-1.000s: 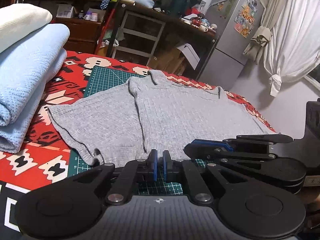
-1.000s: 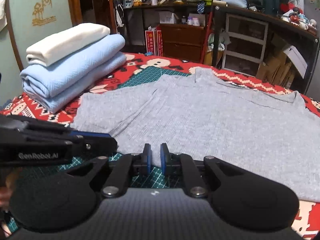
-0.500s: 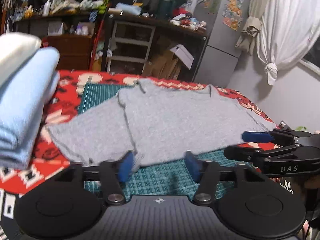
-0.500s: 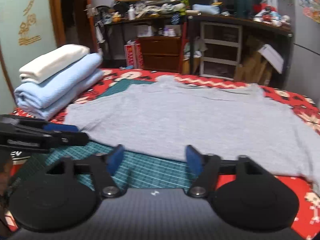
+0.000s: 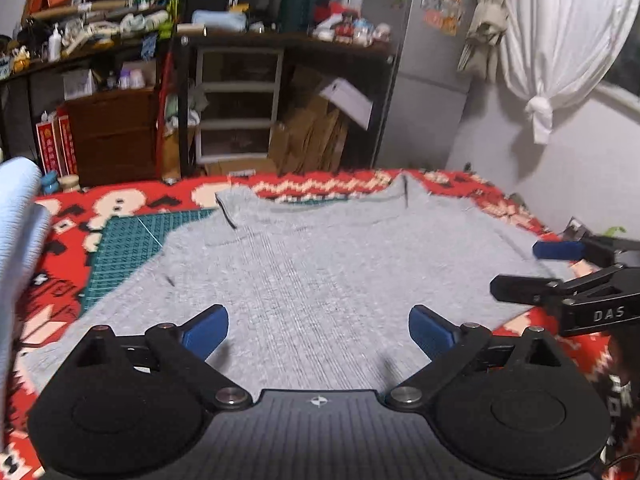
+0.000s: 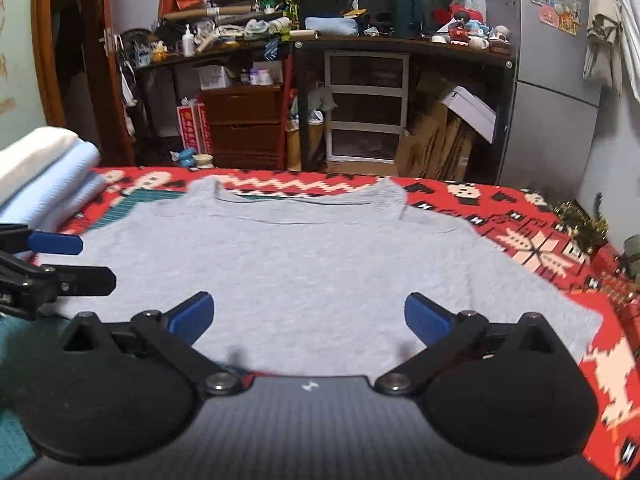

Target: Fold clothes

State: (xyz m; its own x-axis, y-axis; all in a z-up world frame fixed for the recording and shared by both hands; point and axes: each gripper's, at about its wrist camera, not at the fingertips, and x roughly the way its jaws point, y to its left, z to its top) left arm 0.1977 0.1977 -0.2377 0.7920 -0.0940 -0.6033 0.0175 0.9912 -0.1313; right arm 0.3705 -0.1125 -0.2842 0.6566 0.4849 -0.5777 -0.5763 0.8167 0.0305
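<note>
A grey shirt (image 6: 304, 268) lies spread flat across the middle of the bed (image 6: 532, 240), its collar toward the far edge. Both the left gripper (image 5: 318, 330) and right gripper (image 6: 306, 318) hover over its near hem, jaws opening wide, nothing between them.

**Room bkgd: cluttered, dim**

Dark desk (image 6: 400, 46) w/ drawer unit (image 6: 366, 104) beneath; wooden chest (image 6: 244, 124) at left. Grey fridge (image 5: 424, 64) at right. White knotted curtain (image 5: 560, 40) by window. Shelves (image 5: 120, 0) piled w/ items.
</note>
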